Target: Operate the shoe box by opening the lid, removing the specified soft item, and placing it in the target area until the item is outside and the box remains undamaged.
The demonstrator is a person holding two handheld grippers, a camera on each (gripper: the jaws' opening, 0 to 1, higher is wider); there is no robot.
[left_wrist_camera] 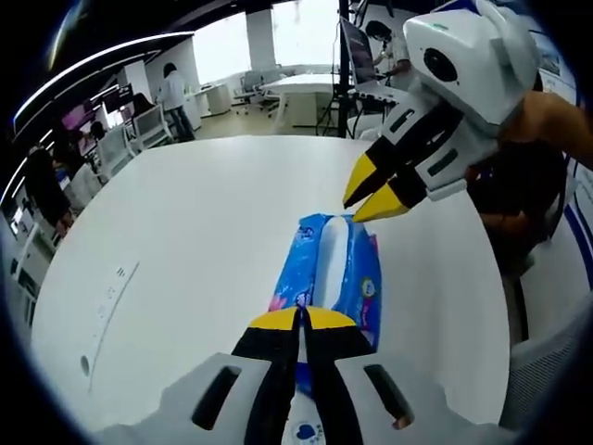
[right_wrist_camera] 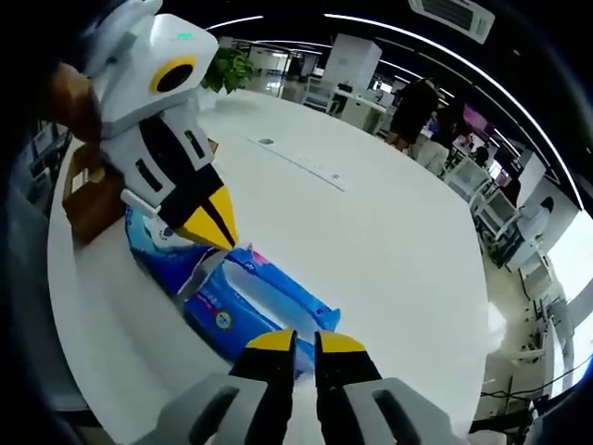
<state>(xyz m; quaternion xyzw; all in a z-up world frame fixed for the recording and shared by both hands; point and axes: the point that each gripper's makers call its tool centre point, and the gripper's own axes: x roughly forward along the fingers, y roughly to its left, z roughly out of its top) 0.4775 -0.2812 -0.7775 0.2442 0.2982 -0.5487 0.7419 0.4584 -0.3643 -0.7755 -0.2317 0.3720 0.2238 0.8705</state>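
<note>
A blue plastic soft pack (left_wrist_camera: 345, 269) lies on the white table (left_wrist_camera: 185, 232), running away from my left gripper (left_wrist_camera: 301, 317), whose jaws are shut on its near end. My right gripper (left_wrist_camera: 374, 193) hangs just over the pack's far end, its yellow tips a narrow gap apart and holding nothing. In the right gripper view the same pack (right_wrist_camera: 243, 298) lies ahead of my right gripper (right_wrist_camera: 306, 341). There the left gripper (right_wrist_camera: 219, 228) pinches the pack's wrapping from above. A brown cardboard box (right_wrist_camera: 88, 199) stands behind it, partly hidden.
The table edge (right_wrist_camera: 111, 306) curves close to the pack on the near side. A grey cable strip (left_wrist_camera: 109, 301) is set into the table top. Office desks, chairs and several people (right_wrist_camera: 412, 107) are in the background. A person's arm (left_wrist_camera: 556, 116) holds the right gripper.
</note>
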